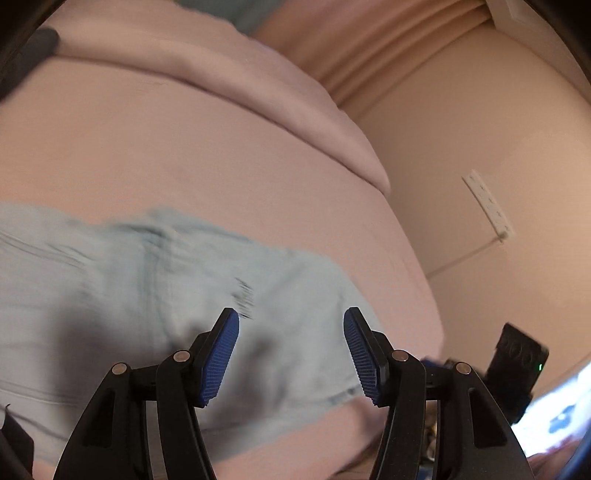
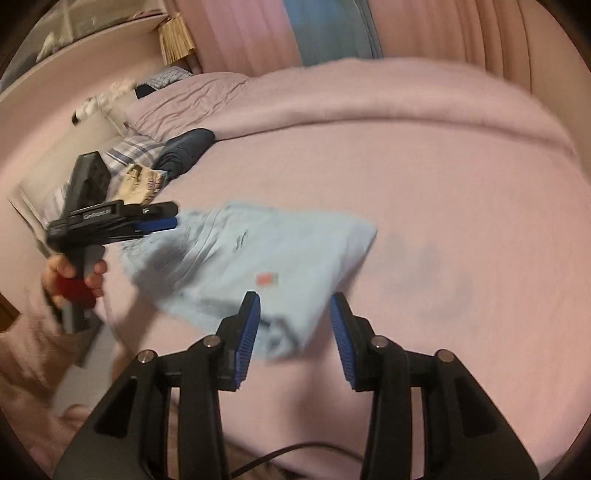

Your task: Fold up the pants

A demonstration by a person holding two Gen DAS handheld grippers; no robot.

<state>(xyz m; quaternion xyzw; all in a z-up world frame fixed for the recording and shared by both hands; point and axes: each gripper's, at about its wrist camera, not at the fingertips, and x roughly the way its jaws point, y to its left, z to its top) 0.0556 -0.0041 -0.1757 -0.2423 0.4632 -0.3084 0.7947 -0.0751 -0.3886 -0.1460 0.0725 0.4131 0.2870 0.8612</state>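
The pants (image 2: 251, 266), pale blue and already folded into a compact bundle, lie on the pink bed (image 2: 424, 177) in front of me, a small red tag showing on the top layer. My right gripper (image 2: 294, 332) hangs just above the bundle's near corner with its jaws spread wide and nothing between the blue pads (image 2: 246, 343); the cloth shows in the gap, but I cannot tell whether the tips touch it. My left gripper (image 1: 291, 354) is likewise wide open and empty, hovering over the near end of the pants (image 1: 147, 295), where a seam and a frayed hem show through the blur. From the right wrist view I see that left gripper (image 2: 155, 218) side-on at the bundle's left edge, held by my left hand (image 2: 74, 275), its fingers pointing toward the cloth. Beyond it, near the headboard, sits a pile of other clothes (image 2: 155, 162): something dark, something plaid, something beige. A folded pink blanket (image 2: 369, 96) runs across the far part of the bed, with curtains (image 2: 461, 29) behind it.
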